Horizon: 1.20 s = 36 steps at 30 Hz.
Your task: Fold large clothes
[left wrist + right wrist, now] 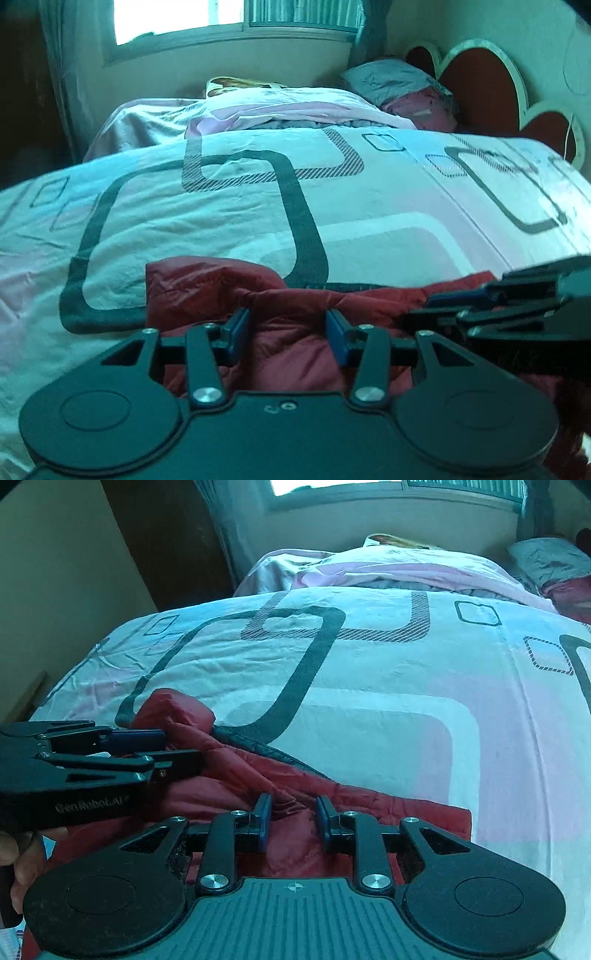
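Now | left gripper point(287, 325) fingers clamp red jacket point(295, 354); right gripper point(291, 812) likewise; bedspread point(221, 221) beneath

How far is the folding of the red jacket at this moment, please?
Done: the red jacket lies bunched on the patterned duvet, one edge apparently turned over; no neat fold shows. In hand: the left claw and right claw each have jacket fabric between their fingers, though whether they pinch it is unclear. Left: flattening it and finishing the folds.

Most of the red jacket point(295, 332) behind the gripper bodies and past the lower edges.
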### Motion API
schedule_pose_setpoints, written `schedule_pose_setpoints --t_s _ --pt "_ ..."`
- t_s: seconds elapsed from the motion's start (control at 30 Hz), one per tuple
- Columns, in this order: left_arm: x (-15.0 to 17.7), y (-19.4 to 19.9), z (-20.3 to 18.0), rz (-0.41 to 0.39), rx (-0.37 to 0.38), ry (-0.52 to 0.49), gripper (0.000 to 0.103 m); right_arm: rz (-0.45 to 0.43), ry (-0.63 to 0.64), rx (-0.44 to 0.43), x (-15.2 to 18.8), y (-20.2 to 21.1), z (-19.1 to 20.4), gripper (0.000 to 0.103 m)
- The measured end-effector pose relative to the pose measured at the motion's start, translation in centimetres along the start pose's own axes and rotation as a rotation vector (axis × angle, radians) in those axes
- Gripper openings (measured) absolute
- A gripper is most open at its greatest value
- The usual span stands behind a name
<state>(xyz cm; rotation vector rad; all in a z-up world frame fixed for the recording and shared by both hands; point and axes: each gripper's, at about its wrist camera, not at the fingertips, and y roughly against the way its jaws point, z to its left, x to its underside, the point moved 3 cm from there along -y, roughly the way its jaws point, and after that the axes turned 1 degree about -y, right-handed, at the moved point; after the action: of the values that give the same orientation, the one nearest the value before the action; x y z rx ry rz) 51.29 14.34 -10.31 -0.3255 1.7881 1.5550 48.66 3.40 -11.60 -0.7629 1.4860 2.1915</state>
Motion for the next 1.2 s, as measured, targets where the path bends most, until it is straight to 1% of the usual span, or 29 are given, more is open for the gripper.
schedule_pose_setpoints --t_s 0.07,0.13,0.2,0.23,0.3,0.47,0.57,0.6,0.63,0.7,0.73,0.8,0.9,0.97,1.03,1.07,1.1,1.2 --pt "-0.1 1.6 -0.1 -0.022 -0.007 -0.003 0.043 -0.042 -0.002 0.0 -0.3 1.8 0.2 0.024" --pt "0.5 4.1 0.0 -0.058 -0.013 0.017 0.045 -0.112 -0.02 -0.012 -0.4 4.7 0.1 0.024" --pt "1.6 6.1 0.0 -0.073 -0.022 0.037 0.045 -0.141 -0.049 -0.034 0.0 7.3 0.0 0.024" --pt "2.2 7.1 -0.2 -0.079 -0.024 0.047 0.045 -0.156 -0.043 -0.035 0.5 8.4 0.1 0.024" --pt "3.8 9.2 -1.0 -0.077 -0.02 0.059 0.045 -0.146 -0.022 -0.034 2.2 10.5 0.5 0.024" --pt "8.5 13.7 -3.5 -0.092 -0.024 0.08 0.045 -0.136 0.046 -0.052 8.1 14.7 2.0 0.024" --pt "10.7 13.8 -4.7 -0.057 -0.021 0.073 0.045 -0.092 0.035 -0.058 10.5 14.2 2.5 0.024" --pt "11.1 13.5 -4.9 -0.048 -0.036 0.058 0.046 -0.078 0.034 -0.064 11.0 13.8 2.8 0.024" --pt "11.4 13.1 -5.1 -0.036 -0.055 0.043 0.047 -0.056 0.049 -0.057 11.5 13.1 3.1 0.024" --pt "11.5 13.1 -5.0 -0.021 -0.057 0.067 0.047 -0.021 0.056 -0.034 12.3 12.0 3.3 0.024" --pt "11.6 13.4 -5.0 -0.015 -0.06 0.066 0.047 -0.014 0.045 -0.029 12.7 12.1 3.3 0.024" --pt "12.0 14.4 -5.3 -0.012 -0.078 0.055 0.045 -0.022 0.029 -0.03 13.2 13.5 3.2 0.024" --pt "13.7 15.7 -5.9 -0.012 -0.086 0.047 0.045 -0.066 0.038 -0.071 14.3 16.3 3.6 0.024" --pt "15.0 16.1 -6.3 -0.005 -0.09 0.057 0.045 -0.027 0.074 -0.071 15.6 16.2 4.3 0.024" --pt "15.8 16.6 -6.7 -0.002 -0.11 0.064 0.046 0.017 0.11 -0.039 16.9 15.5 4.7 0.024" --pt "16.2 16.8 -6.7 -0.001 -0.117 0.068 0.047 0.039 0.109 -0.022 17.6 15.4 4.6 0.024" --pt "16.4 17.2 -6.7 0.001 -0.128 0.071 0.046 0.041 0.098 -0.016 17.8 15.7 4.4 0.024" --pt "17.0 19.5 -7.0 -0.012 -0.142 0.076 0.045 -0.023 0.083 -0.032 18.5 18.9 4.5 0.024"
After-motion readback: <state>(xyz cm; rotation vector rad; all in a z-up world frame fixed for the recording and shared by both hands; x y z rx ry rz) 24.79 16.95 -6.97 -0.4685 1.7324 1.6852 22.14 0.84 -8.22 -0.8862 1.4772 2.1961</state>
